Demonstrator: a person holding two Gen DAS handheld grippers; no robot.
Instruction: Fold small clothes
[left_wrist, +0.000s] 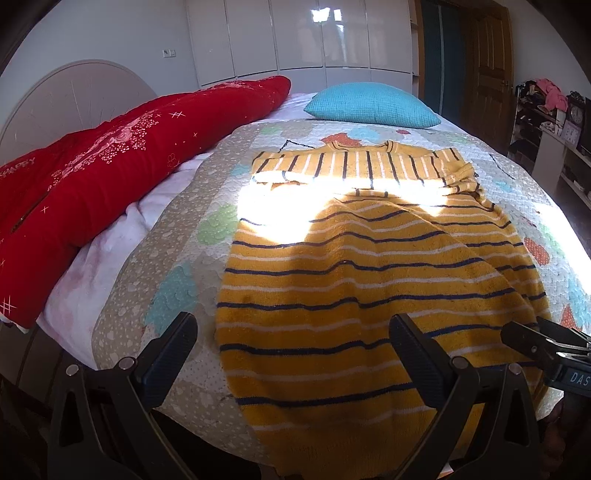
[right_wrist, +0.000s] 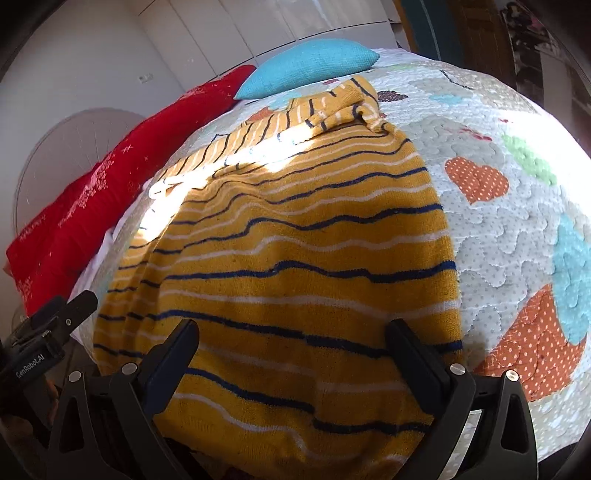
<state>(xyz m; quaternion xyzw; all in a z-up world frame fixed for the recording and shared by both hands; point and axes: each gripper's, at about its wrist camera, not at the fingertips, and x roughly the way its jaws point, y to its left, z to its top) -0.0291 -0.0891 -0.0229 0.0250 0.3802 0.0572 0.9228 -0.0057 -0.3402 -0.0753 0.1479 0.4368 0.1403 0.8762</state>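
Note:
A yellow knit sweater (left_wrist: 373, 266) with navy and white stripes lies flat on the quilted bedspread (left_wrist: 155, 258), hem toward me, sleeves folded across its chest at the far end. My left gripper (left_wrist: 291, 336) is open above the hem's left part, nothing between its fingers. The right gripper's tip (left_wrist: 532, 341) shows at the right edge of that view. In the right wrist view, the sweater (right_wrist: 295, 258) fills the middle, and my right gripper (right_wrist: 293, 347) stands open over the hem's right part. The left gripper (right_wrist: 55, 325) appears at the lower left.
A red quilt (left_wrist: 96, 173) runs along the bed's left side beside a round headboard (left_wrist: 66, 96). A turquoise pillow (left_wrist: 369, 103) lies at the far end. White wardrobes (left_wrist: 303, 37), a wooden door (left_wrist: 487, 66) and cluttered shelves (left_wrist: 550, 118) stand beyond the bed.

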